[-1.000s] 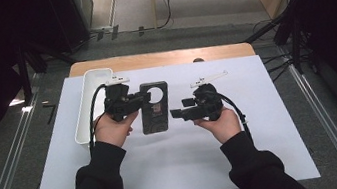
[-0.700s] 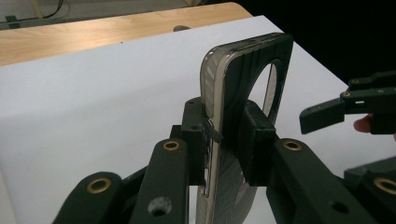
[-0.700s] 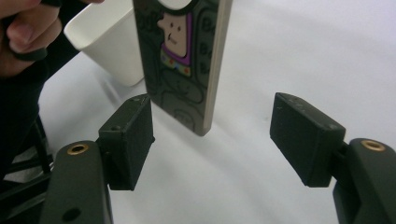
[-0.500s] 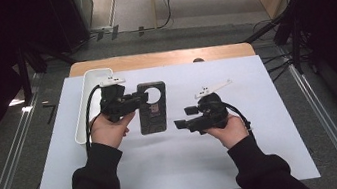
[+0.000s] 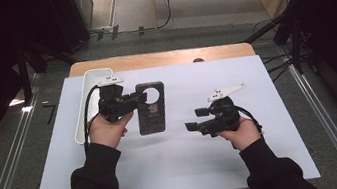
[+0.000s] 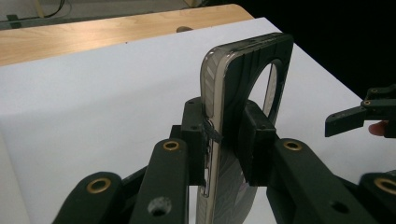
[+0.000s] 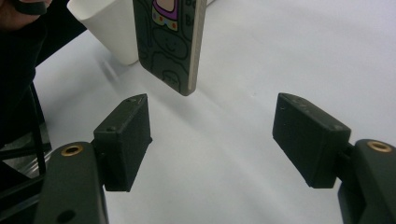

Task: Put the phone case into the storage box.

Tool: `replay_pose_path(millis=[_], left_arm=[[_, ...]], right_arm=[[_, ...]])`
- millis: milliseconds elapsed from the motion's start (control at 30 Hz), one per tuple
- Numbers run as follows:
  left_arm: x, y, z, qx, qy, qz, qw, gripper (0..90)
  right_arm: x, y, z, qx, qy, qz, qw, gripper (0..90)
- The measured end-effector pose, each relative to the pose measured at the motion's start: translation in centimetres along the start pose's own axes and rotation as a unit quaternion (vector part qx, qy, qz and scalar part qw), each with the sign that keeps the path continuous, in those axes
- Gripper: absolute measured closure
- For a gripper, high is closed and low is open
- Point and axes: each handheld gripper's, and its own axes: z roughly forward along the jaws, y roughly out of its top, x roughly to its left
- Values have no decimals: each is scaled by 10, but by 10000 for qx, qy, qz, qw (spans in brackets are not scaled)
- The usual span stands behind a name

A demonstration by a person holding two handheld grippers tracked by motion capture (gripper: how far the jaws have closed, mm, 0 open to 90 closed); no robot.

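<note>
**High view: phone case clamped in left jaws, right jaws standing open**

High view is showing your left gripper (image 5: 141, 98) holding the phone case (image 5: 152, 113) over the white sheet (image 5: 198, 171) that is covering the surface. The white tray (image 5: 81, 107) is lying just beside your left hand (image 5: 106, 131), on its outer side. Left gripper view is confirming the grip: the jaws are pressing on both faces of the phone case (image 6: 243, 93), which is standing on edge between them, its round cut-out above the pads.

Your right gripper (image 5: 192, 127) is sitting well apart from the case, pointing toward it. Right gripper view is showing its jaws standing wide with nothing between them; they have just been opening. The lower corner of the phone case (image 7: 170, 51) is hanging clear of the sheet ahead of them, with the tray's end (image 7: 109, 28) behind it.
</note>
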Motion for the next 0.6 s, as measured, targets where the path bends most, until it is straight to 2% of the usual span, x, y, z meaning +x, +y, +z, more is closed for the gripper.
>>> replay_pose_path(millis=[600], left_arm=[[5,0,-2,-24,-27,-110,9999,745]], right_arm=[[1,-24,-9,108,-6,-1,9999,270]])
